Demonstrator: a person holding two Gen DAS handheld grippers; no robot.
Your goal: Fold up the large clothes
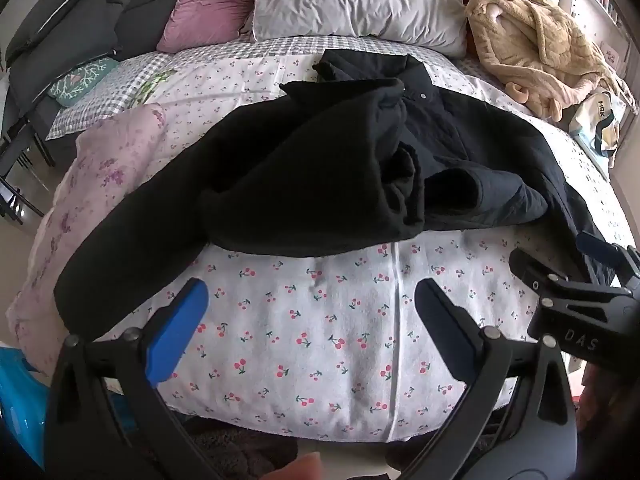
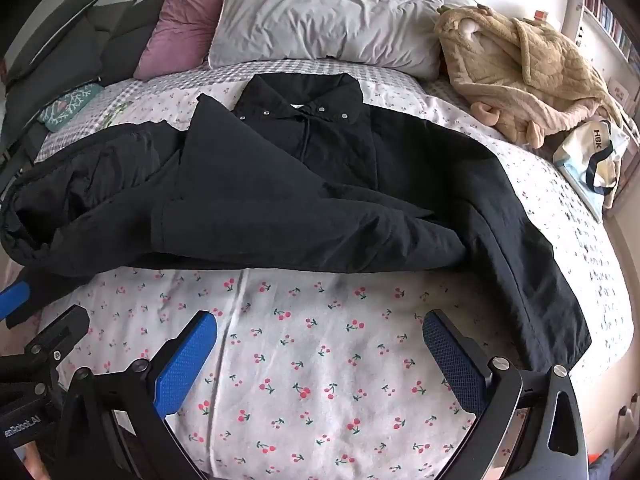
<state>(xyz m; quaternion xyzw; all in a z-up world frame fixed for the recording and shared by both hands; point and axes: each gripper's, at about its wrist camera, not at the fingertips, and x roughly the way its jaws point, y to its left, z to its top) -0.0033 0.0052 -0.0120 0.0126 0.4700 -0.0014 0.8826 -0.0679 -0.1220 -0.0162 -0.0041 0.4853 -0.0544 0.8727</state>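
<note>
A large black jacket lies across the bed on the cherry-print sheet, collar toward the pillows, partly folded over itself. It also shows in the left wrist view, bunched in the middle with one sleeve trailing to the lower left. My left gripper is open and empty, held above bare sheet just short of the jacket's near edge. My right gripper is open and empty, also over bare sheet near the hem. The right gripper's body shows in the left wrist view.
A grey pillow, a pink pillow and dark cushions line the head of the bed. A beige fleece garment and a tote bag lie at the right. A pink floral quilt hangs at the left edge.
</note>
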